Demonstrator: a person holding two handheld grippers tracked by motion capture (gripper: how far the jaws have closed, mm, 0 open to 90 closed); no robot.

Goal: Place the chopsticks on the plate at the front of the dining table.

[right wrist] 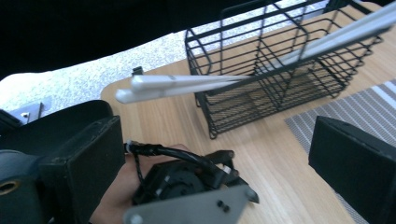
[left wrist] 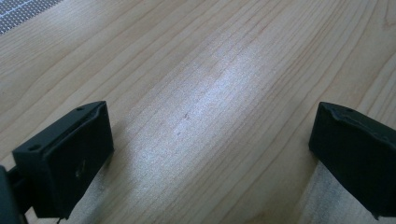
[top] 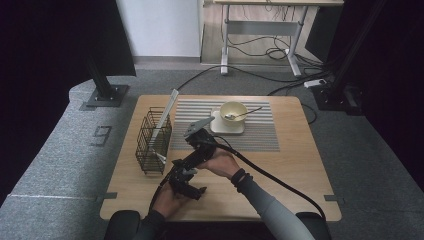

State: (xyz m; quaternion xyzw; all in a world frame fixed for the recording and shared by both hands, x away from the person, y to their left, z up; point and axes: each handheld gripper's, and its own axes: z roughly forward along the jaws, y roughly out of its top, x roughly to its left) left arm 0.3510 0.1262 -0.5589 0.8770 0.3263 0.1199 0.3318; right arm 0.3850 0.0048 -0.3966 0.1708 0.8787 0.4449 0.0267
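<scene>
A black wire basket (top: 152,141) stands on the left of the wooden table (top: 280,175). Two long white sticks (top: 167,114) lean in it, and their lower ends (right wrist: 177,86) poke out through its side (right wrist: 275,70). My right gripper (top: 178,165) is just right of the basket, jaws open and empty (right wrist: 210,172), facing those stick ends. My left gripper (top: 192,190) is low at the table's front, under the right one. Its jaws stand wide apart over bare wood (left wrist: 210,154), holding nothing. In the right gripper view the left gripper's body (right wrist: 187,179) and the hand holding it lie below.
A striped grey placemat (top: 250,137) covers the middle back of the table. On it a yellow bowl (top: 233,110) with a spoon (top: 246,113) sits on a cream square plate (top: 226,129). The right gripper's cable (top: 280,182) trails to the front right. Grey carpet surrounds the table.
</scene>
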